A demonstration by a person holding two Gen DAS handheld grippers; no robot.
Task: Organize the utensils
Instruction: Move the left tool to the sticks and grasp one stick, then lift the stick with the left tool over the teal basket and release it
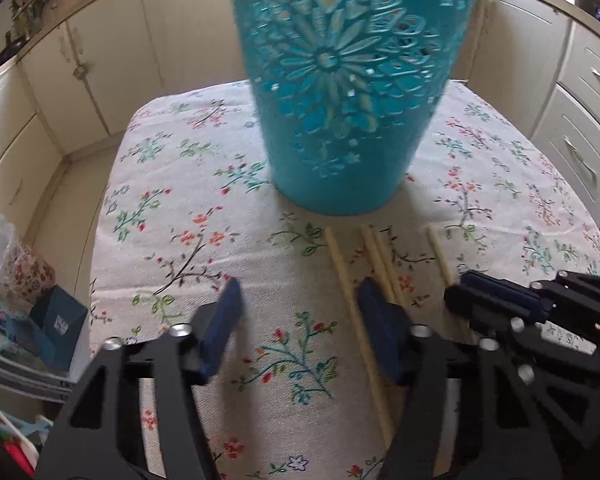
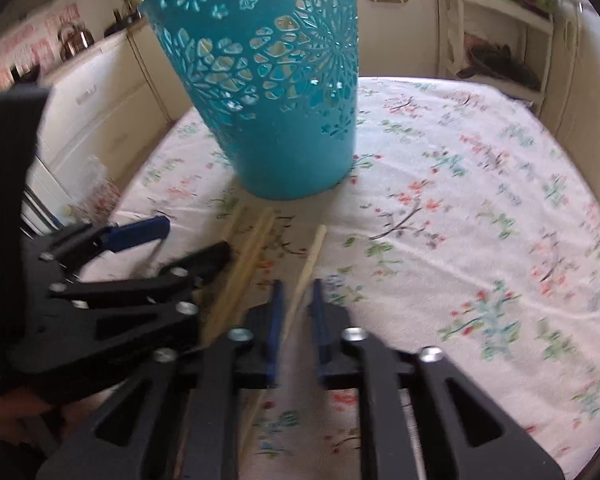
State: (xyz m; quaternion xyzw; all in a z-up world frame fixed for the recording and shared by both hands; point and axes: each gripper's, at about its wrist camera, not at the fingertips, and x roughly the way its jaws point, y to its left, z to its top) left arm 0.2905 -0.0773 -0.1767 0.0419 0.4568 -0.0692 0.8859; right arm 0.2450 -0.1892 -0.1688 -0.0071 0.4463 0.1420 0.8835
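Both claws low over the floral tablecloth (image 1: 180, 216), chopsticks laid out in front of the teal holder.

From my left wrist view, my left gripper (image 1: 298, 324) is spread wide with nothing between its blue pads; the teal cut-out holder (image 1: 340, 92) stands upright at 12 o'clock, and four pale chopsticks (image 1: 374, 264) lie on the cloth just short of its base, running toward 5 o'clock. My right gripper (image 2: 296, 320) shows its jaws narrowed around the lone chopstick (image 2: 310, 262) (I cannot tell whether the pads actually touch it, since a sliver of gap shows either side). In that view the holder (image 2: 276, 92) sits at 11 o'clock and the other chopsticks (image 2: 244, 264) lie left of my claw.
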